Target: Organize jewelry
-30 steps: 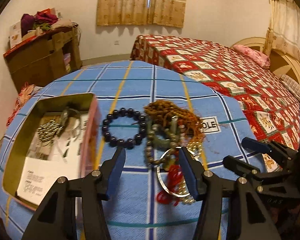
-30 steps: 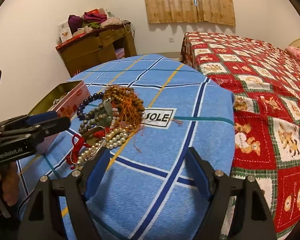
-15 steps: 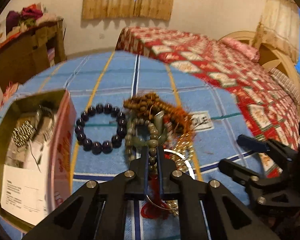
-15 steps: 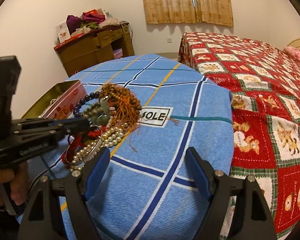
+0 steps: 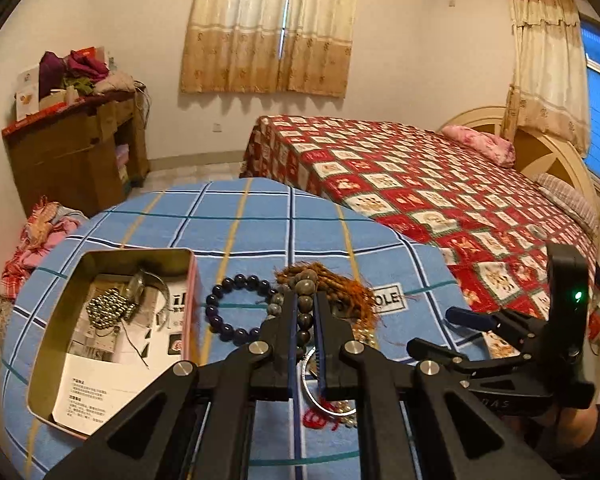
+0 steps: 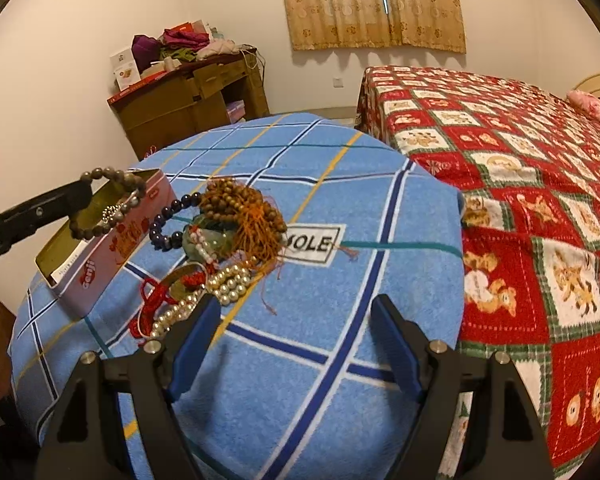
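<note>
Left gripper pinched nearly closed on a grey-brown bead bracelet, fingers pressing the strand from either side; seen from the right wrist view as a loop hanging clear of the cloth, up above the open tin and its near long wall

Right gripper spread wide with nothing between its blue-padded fingers, held low over the near part of the bench, just beside the pearl strands

Bench draped in a blue cloth crossed by dark blue, white, yellow and teal lines, with a white label reading "OLE" sewn near the middle

Tin lying toward the left edge of the bench, pink outside and gold inside, open on top; inside, a printed paper leaflet lining the bottom, a small heap of metallic beads and a thin silvery piece next to it

Rest of the jewelry heaped between tin and label: a dark blue bead bracelet lying flat nearest the tin; a tangle of brown wooden beads with orange tassel threads touching the label's edge; a pale green piece under that tangle; white pearl strands and red cord trailing toward the near edge; a silver bangle partly hidden behind the left gripper in its own view

Beyond the bench, a bed with a red patchwork cover on the right, a wooden cabinet piled with clothes against the far wall
</note>
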{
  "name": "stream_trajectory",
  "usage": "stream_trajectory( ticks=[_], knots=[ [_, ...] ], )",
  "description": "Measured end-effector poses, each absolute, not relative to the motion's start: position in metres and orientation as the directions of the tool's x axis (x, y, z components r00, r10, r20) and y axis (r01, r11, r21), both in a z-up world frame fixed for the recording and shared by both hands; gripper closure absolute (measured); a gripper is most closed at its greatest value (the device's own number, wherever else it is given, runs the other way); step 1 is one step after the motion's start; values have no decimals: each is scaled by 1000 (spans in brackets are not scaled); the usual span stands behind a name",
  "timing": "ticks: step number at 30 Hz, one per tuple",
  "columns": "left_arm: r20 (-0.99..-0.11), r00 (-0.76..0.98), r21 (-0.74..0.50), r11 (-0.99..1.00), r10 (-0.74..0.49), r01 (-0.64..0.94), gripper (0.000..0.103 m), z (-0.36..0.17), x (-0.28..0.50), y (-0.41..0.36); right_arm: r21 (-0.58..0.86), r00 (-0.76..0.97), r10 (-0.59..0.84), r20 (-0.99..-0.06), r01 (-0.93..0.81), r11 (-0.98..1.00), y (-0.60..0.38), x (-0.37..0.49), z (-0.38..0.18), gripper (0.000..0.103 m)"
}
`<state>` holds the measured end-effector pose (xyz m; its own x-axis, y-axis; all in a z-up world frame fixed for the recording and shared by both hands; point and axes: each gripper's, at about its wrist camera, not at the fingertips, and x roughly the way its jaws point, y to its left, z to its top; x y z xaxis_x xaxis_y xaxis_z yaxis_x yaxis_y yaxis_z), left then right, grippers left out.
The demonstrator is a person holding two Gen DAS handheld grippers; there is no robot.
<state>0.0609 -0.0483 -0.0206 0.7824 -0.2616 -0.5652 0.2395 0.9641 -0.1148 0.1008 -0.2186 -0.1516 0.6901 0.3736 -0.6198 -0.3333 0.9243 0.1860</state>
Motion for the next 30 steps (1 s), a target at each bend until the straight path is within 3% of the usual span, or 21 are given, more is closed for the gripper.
stream_trajectory(
  ticks=[8,20,23,30],
  knots=[
    [-580,781,-125,972,-233,197,97,-31,76,-38,88,679,369,-635,-411,907,-178,140,-129,23],
    [-587,779,-143,975,-221,169,97,-38,90,-24,68,617,382,-688,-469,880,-136,185,-134,26],
    [-596,774,-145,976,-215,160,97,-42,97,-23,67,600,375,-707,-471,880,-132,191,-141,33],
    [-598,770,-163,975,-222,154,97,-43,101,-21,63,581,382,-719,-492,868,-133,185,-146,69]
  ],
)
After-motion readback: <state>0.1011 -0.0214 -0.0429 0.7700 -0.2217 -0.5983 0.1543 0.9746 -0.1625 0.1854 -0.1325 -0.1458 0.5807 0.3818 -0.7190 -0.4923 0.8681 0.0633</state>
